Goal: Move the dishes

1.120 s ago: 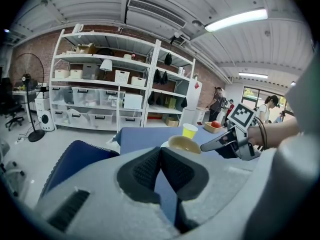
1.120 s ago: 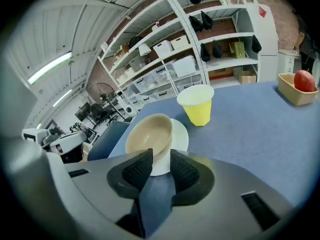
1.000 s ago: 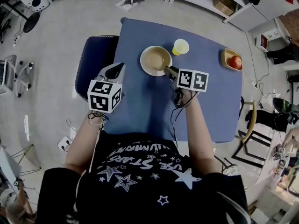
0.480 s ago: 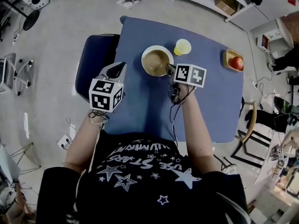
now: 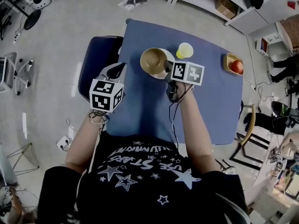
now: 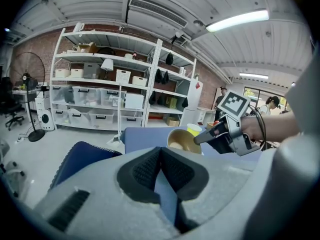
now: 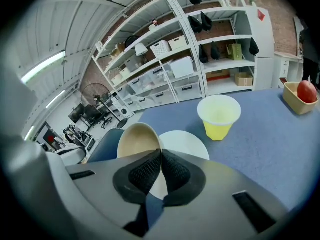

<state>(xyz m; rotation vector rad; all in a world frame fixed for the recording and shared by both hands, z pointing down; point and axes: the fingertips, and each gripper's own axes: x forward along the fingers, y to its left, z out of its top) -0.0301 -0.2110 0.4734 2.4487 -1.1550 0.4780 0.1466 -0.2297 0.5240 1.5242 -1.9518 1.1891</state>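
My left fingers are pressed together with nothing between them. They hang nearer to me than the bowl, off to its left and well apart from it. On that same side of the bowl, a dark blue chair stands against the edge of the blue surface.

My right fingers reach in from the bowl's near right side. They are clamped on its rim, so the bowl's wall sits between the two black pads. The bowl is tan inside and white outside. It is tilted, with its opening turned up and towards my left. My right fingers hide its base, so I cannot tell whether it touches anything below.

A white plate lies flat on the surface, under the bowl and just to its right. A yellow cup stands upright a little beyond the bowl on the right, near it but not touching the plate. Well off to the bowl's right, by the surface's far edge, a small tan dish holds a red apple.

Far beyond the bowl, white shelves with boxes and bins line a brick wall.
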